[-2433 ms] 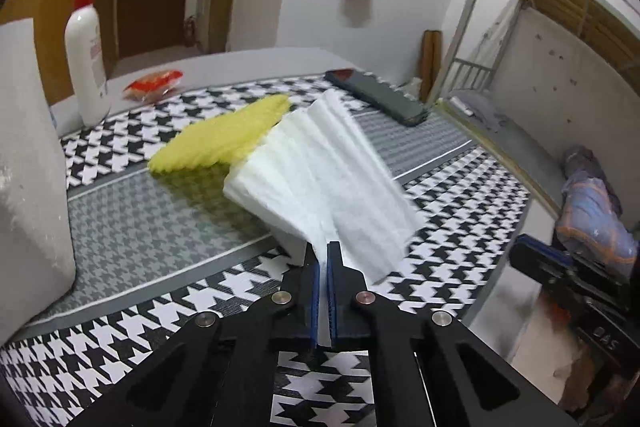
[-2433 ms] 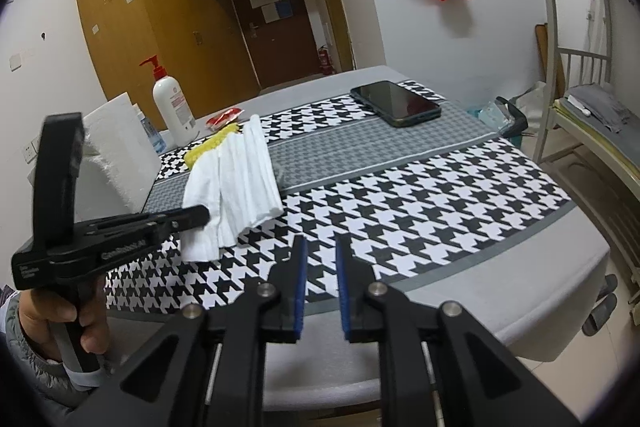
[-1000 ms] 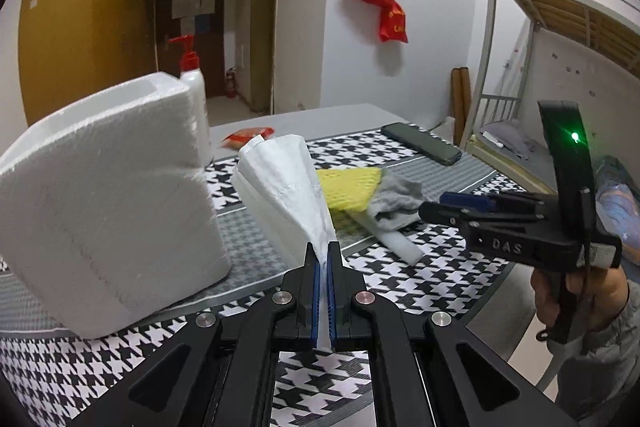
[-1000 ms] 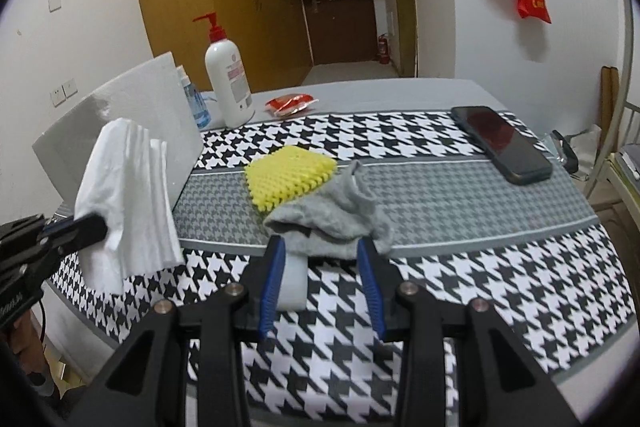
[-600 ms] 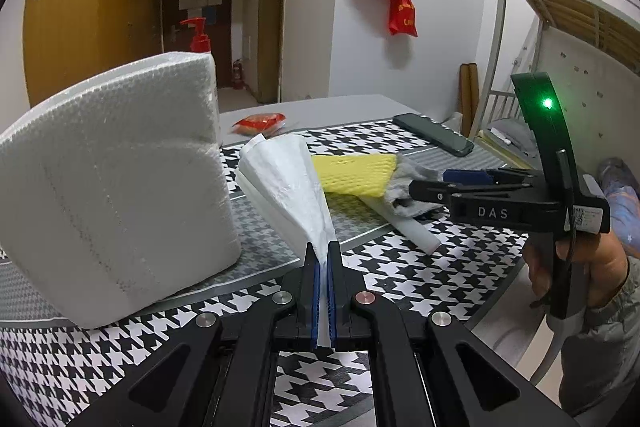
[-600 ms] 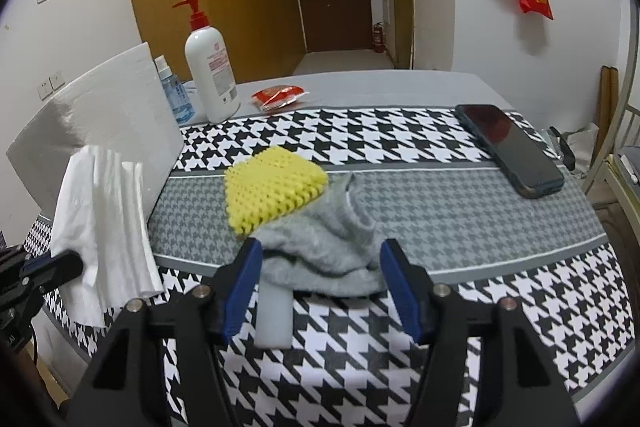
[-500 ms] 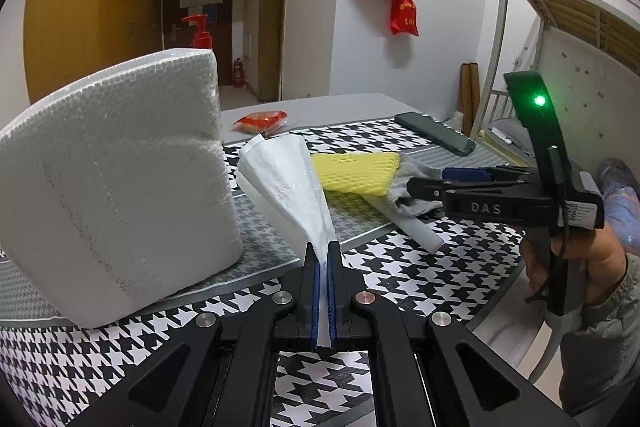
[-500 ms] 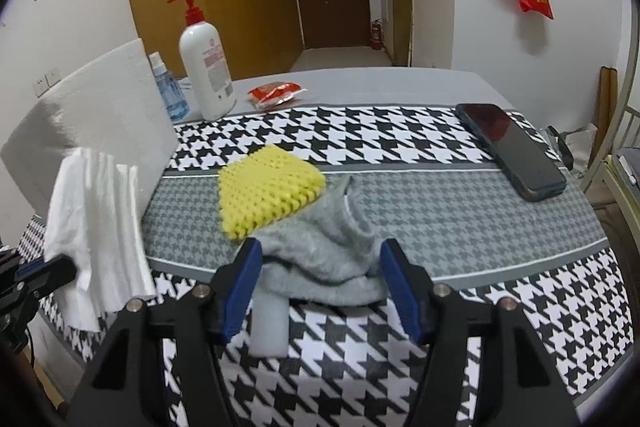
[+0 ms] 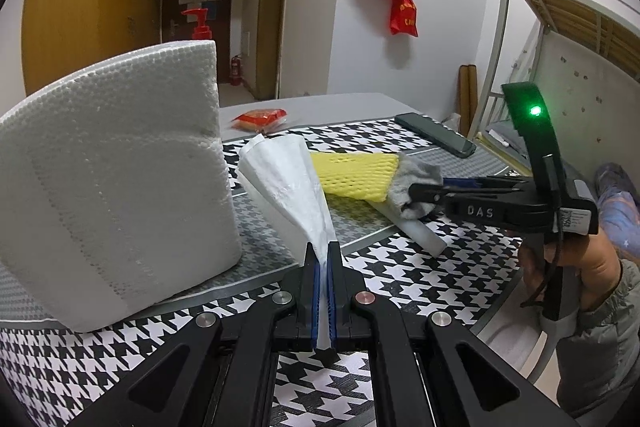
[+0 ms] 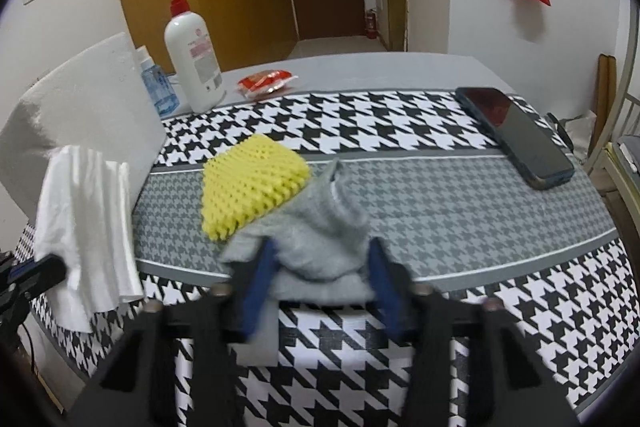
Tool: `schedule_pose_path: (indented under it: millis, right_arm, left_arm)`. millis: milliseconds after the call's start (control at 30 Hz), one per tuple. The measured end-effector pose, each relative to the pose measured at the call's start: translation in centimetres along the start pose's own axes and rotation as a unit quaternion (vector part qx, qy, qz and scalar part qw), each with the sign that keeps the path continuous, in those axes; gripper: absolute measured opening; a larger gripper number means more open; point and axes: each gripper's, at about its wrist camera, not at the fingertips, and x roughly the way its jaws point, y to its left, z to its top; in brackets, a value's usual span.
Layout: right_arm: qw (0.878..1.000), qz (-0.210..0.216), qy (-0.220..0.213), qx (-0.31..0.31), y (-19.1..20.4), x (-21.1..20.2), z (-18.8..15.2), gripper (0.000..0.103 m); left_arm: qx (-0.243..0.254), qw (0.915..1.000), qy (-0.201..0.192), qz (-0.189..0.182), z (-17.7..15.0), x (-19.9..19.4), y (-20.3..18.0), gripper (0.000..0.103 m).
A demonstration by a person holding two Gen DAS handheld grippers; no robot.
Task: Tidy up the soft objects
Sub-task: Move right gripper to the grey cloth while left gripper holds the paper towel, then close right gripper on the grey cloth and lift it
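Observation:
My left gripper (image 9: 323,255) is shut on the lower end of a folded white paper towel (image 9: 288,179), which stands up above the houndstooth table. The right wrist view shows that towel (image 10: 86,211) hanging at the left. A grey cloth (image 10: 320,235) lies bunched beside a yellow foam net (image 10: 252,187), over a white foam strip (image 10: 260,335). My right gripper (image 10: 320,279) has its jaws closing around the grey cloth, with the pads against its sides. The left wrist view shows the right gripper (image 9: 416,193) pinching the grey cloth (image 9: 416,179) next to the yellow net (image 9: 352,173).
A large white foam block (image 9: 112,179) stands at the left. A lotion pump bottle (image 10: 192,63), a small blue bottle (image 10: 154,87) and a red packet (image 10: 266,81) sit at the far edge. A dark phone (image 10: 516,135) lies at the right. A hand (image 9: 568,267) holds the right tool.
My right gripper's jaws opened wide around the grey cloth, then narrowed onto it. The left gripper holds the towel as before, hardly moved.

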Motion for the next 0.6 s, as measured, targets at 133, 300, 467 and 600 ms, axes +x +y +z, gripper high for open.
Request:
schedule_pose_path:
  millis: [133, 300, 467, 600]
  right_arm:
    - [1.000, 0.017, -0.014, 0.012, -0.3, -0.8, -0.2, 0.027]
    - [0.999, 0.021, -0.033, 0.026, -0.8, -2.5, 0.0, 0.027]
    - [0.998, 0.017, -0.060, 0.028, -0.9, -5.1, 0.1, 0.027]
    - [0.997, 0.017, -0.077, 0.023, -0.7, -6.8, 0.0, 0.027]
  left_arm:
    - [0.003, 1.0000, -0.002, -0.005, 0.0, 0.0, 0.0, 0.003]
    - [0.007, 0.9999, -0.007, -0.009, 0.3, -0.4, -0.1, 0.003]
    - [0.012, 0.9997, -0.018, -0.012, 0.5, -1.2, -0.1, 0.003]
    - [0.015, 0.9995, -0.025, -0.015, 0.5, -1.9, -0.2, 0.003]
